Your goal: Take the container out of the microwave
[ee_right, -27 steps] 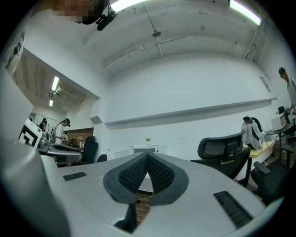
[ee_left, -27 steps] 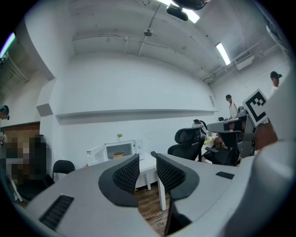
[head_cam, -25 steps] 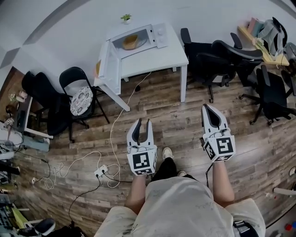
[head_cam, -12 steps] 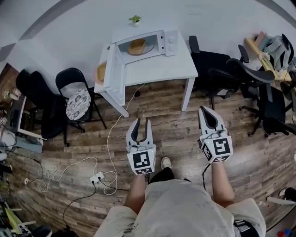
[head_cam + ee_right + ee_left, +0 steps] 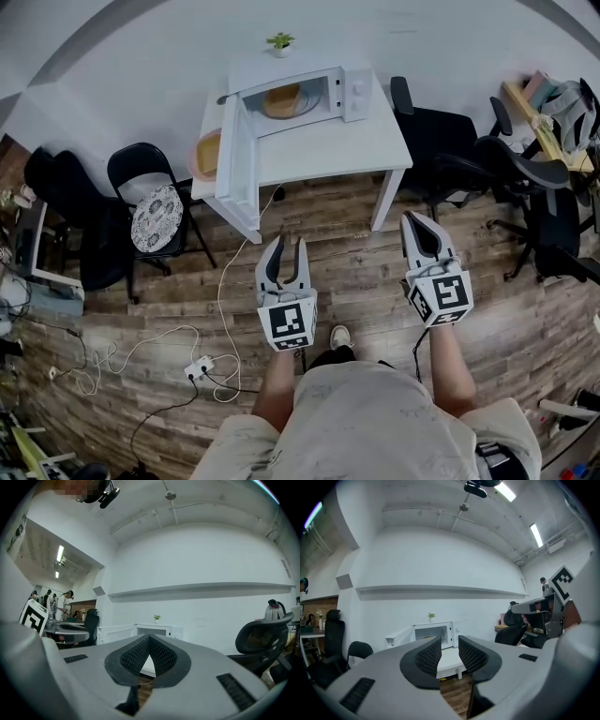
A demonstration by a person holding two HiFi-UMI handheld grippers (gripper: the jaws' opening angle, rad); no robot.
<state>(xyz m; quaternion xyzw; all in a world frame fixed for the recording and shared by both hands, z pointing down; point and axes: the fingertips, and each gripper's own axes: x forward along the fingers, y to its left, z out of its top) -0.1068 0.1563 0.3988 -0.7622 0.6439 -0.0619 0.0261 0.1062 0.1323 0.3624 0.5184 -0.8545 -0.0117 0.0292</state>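
Matt wood-plank floor (image 5: 361,258), smooth white table (image 5: 328,145), glossy white microwave (image 5: 356,86).

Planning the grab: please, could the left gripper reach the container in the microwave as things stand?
Probably not yet: the left gripper, jaws apart, hangs short of the table. The microwave door is open, leaving the container unblocked.

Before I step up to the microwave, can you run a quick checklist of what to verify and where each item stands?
1. Microwave door open: ok, swung wide.
2. Container visible inside: ok.
3. Left gripper ready to grasp: ok, jaws apart, nothing between them.
4. Right gripper ready: not ok, jaws together.
5. Container likely within reach: not ok, both grippers are over the floor, short of the table.
6. Walking path: cannot tell; a white cable trails on the floor left of the left gripper.
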